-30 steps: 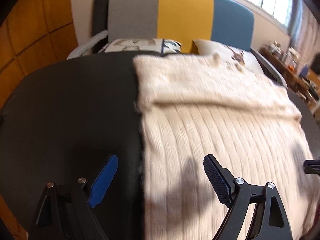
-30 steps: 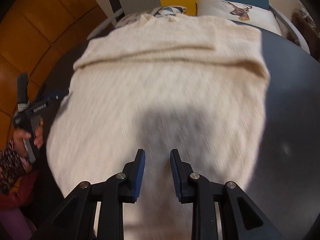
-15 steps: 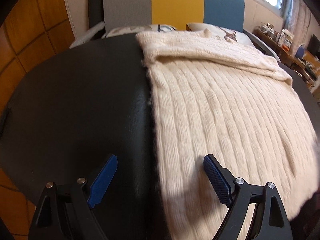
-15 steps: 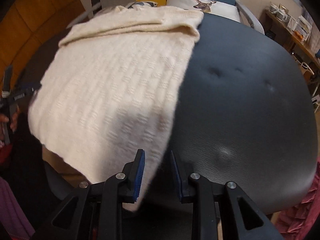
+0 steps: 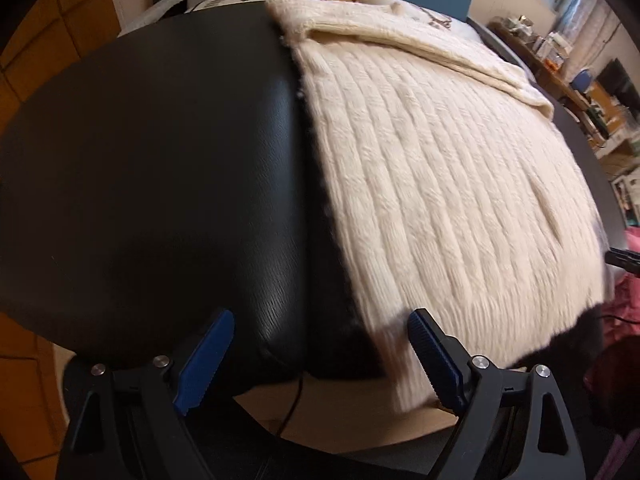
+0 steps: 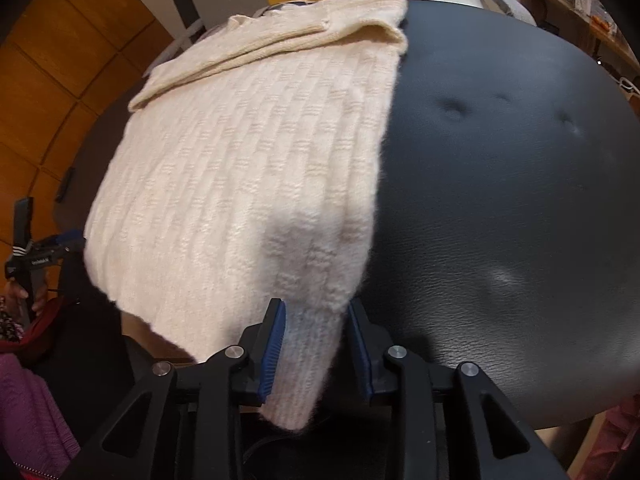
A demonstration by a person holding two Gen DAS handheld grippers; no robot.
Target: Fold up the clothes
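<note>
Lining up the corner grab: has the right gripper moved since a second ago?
Yes. The right gripper moved back and rightward to the sweater's near corner.

Both wrist views sit low and close at the near edge, facing forward — sharing the cream sweater (image 5: 440, 184).

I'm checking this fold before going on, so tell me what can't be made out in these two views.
- Right wrist view: whether the right gripper pinches the sweater; the hem lies between parted fingers, contact unclear.
- Left wrist view: the sweater's near hem is blurred, so its position relative to the open left gripper is unclear.
- Both views: the sweater's underside, hidden by its top layer.
- Right wrist view: the table front edge, hidden behind the gripper.
</note>
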